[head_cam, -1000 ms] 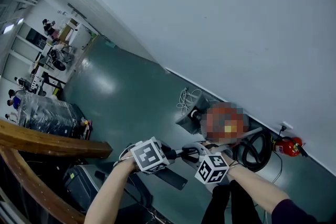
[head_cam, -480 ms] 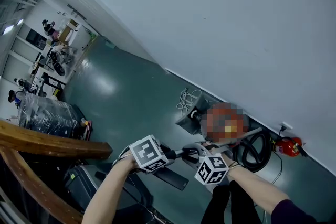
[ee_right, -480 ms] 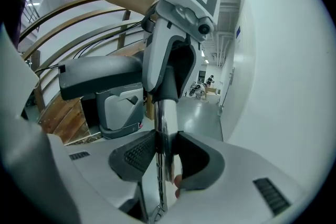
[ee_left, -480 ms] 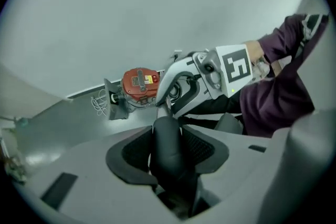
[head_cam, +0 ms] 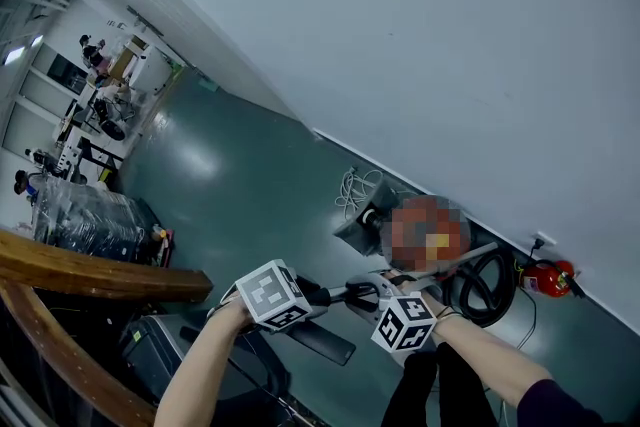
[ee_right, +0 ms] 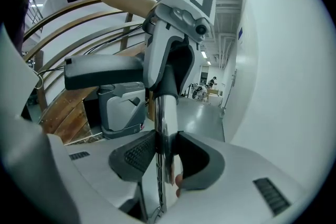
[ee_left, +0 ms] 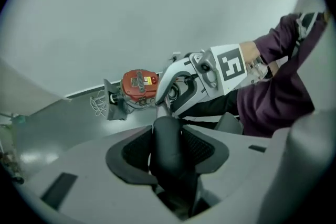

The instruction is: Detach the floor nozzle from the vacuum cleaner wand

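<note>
In the head view the black floor nozzle (head_cam: 320, 342) hangs low between my two grippers, joined to the thin wand (head_cam: 345, 292). My left gripper (head_cam: 310, 295) is shut on the nozzle's black neck (ee_left: 169, 144), which fills the gap between its pads. My right gripper (head_cam: 372, 293) is shut on the shiny metal wand (ee_right: 161, 128). In the right gripper view the wand runs up into that black neck, and the nozzle (ee_right: 102, 73) sticks out to the left as a dark bar. The two grippers stand close together.
The red vacuum cleaner body (ee_left: 139, 85) sits on the green floor by the white wall, with its black hose (head_cam: 485, 287) coiled beside it. A red fire extinguisher (head_cam: 548, 278) stands further right. A curved wooden railing (head_cam: 90, 273) and a grey machine (ee_right: 121, 105) are at the left.
The left gripper's marker cube has shifted slightly to the left in the head view. The right gripper, wand and nozzle look unmoved.
</note>
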Demonstrator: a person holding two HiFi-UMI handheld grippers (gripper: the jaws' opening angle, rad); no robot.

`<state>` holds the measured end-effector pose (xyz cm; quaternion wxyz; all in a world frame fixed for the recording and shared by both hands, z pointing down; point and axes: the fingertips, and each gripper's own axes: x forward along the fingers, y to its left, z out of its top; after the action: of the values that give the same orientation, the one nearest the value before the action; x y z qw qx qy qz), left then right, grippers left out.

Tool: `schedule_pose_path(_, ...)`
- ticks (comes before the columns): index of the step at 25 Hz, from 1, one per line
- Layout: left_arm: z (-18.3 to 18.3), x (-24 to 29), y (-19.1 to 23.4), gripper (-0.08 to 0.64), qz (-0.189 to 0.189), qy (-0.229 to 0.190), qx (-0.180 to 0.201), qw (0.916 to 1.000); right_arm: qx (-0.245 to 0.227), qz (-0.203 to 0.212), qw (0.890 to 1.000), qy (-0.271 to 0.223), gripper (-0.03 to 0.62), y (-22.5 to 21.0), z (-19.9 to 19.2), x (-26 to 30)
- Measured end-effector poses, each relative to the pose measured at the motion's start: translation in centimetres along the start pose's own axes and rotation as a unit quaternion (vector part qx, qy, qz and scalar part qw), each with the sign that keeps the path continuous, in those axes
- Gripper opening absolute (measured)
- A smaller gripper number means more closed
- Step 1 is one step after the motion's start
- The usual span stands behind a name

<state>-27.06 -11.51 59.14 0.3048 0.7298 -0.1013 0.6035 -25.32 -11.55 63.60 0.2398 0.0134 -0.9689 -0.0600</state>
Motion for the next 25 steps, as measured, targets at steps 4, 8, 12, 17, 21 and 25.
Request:
schedule_pose_path(4,-0.6,0.1,-0.2,0.176,0.093,0.059,0.145,0.9834,-0.004,-0.001,1.0,0.003,0.141,0.1,-0.1,0.2)
schedule_pose_path(8,-1.4,-0.4,-0.2,0.178,0.043,0.029,0.06,0.9968,-0.004,0.002,1.0,0.006,0.141,0.3,-0.2,0.2)
schedule_pose_path(12,-3.3,-2.7,0.4,0.178,0.049,0.012,0.034,0.9981,-0.004,0.001,1.0,0.012,0.141,-0.1,-0.6,0.2)
schedule_pose_path(17,-3.4,-3.1,-0.3,0.178,0.071,-0.043,0.039,0.9958,0.0,0.002,1.0,0.014,0.143,0.0,-0.8,0.6)
schedule_pose_path(21,-2.9,-3.8,-0.6,0.178,0.098,-0.095,0.035,0.99,0.048,0.016,0.999,-0.011,0.162,-0.4,0.6,-0.3)
schedule_pose_path(25,-1.7,-6.2,-1.5,0.178,0.142,-0.192,0.006,0.971,0.126,0.011,0.99,-0.061,0.169,-1.9,3.5,-3.1)
